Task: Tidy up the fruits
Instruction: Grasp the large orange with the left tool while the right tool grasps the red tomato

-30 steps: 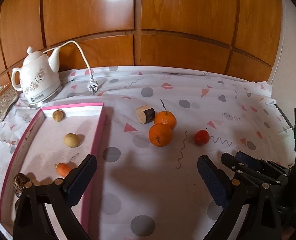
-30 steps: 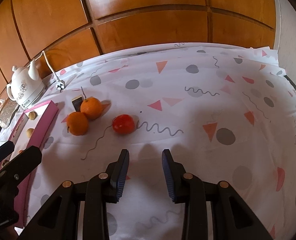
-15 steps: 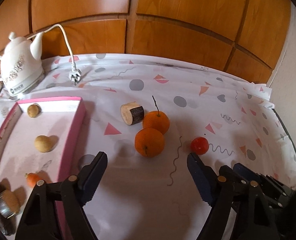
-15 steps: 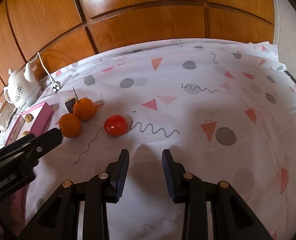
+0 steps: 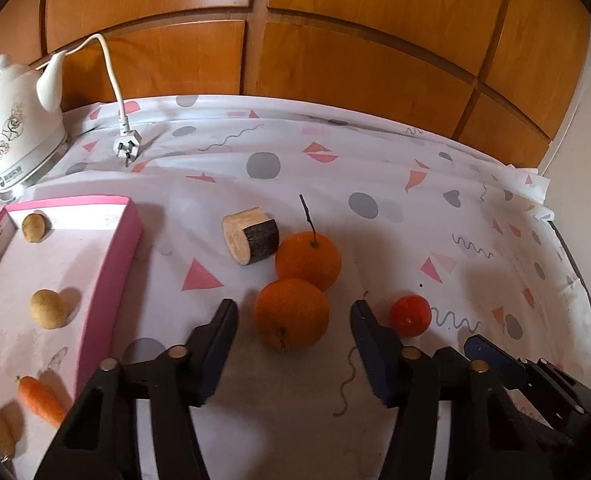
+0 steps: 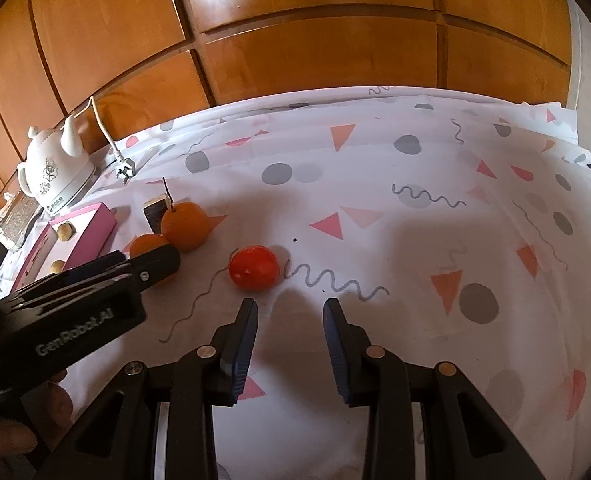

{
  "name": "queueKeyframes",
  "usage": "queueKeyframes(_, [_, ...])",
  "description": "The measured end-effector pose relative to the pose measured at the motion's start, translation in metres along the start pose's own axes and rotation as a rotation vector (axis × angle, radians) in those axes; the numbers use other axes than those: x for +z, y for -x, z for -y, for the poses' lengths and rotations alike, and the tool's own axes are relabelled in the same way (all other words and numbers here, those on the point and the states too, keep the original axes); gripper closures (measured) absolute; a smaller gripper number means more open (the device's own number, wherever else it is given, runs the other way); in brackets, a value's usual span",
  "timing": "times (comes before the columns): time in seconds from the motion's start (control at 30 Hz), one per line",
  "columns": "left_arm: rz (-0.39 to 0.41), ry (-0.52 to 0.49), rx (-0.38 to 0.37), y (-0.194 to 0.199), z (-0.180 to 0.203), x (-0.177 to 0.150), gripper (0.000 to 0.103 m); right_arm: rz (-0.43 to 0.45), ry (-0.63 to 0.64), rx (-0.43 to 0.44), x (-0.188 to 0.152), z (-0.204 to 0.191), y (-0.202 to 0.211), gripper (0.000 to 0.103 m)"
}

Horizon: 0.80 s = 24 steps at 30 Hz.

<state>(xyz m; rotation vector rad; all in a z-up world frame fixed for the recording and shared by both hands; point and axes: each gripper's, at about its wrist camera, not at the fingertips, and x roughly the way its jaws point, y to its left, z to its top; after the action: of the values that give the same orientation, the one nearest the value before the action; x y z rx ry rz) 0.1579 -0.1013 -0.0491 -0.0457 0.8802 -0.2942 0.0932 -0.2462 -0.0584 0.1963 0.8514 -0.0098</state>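
Note:
Two oranges lie on the patterned cloth: a near one (image 5: 291, 313) and a stemmed one (image 5: 308, 259) behind it. A red tomato (image 5: 410, 315) lies to their right, also in the right wrist view (image 6: 254, 267). My left gripper (image 5: 293, 316) is open, its jaws on either side of the near orange, not touching it. My right gripper (image 6: 289, 312) is open and empty, just short of the tomato. The left gripper's fingers (image 6: 151, 266) hide most of the near orange (image 6: 147, 243) in the right wrist view.
A pink tray (image 5: 111, 264) at the left holds small potatoes (image 5: 47, 308) and a carrot (image 5: 41, 400). A cut wooden log piece (image 5: 251, 240) lies by the oranges. A white kettle (image 5: 19, 120) with cord and plug (image 5: 126, 147) stands at the back left. Wooden panels rise behind.
My left gripper has moved forward and right, from beside the tray to straddle the near orange. My right gripper has edged closer to the tomato. Both stay open.

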Motion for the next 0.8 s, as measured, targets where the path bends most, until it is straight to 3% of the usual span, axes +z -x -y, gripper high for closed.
queueKeyframes(0.07, [-0.016,0.006,-0.006,-0.005,-0.002,-0.001,0.063,-0.002,0.003,0.004,0.001,0.000,-0.002,0.069])
queueKeyframes(0.2, [-0.006,0.019,-0.028,-0.002,-0.006,-0.004,0.064,0.003,0.029,0.015,0.004,-0.006,-0.005,0.069])
queueKeyframes(0.47, [0.025,0.035,0.024,0.018,-0.014,-0.024,0.064,0.000,0.082,0.037,0.012,-0.019,-0.014,0.069])
queueKeyframes(0.8, [0.016,0.069,0.011,0.009,-0.017,-0.026,0.063,-0.017,0.106,0.036,0.020,-0.025,-0.029,0.072])
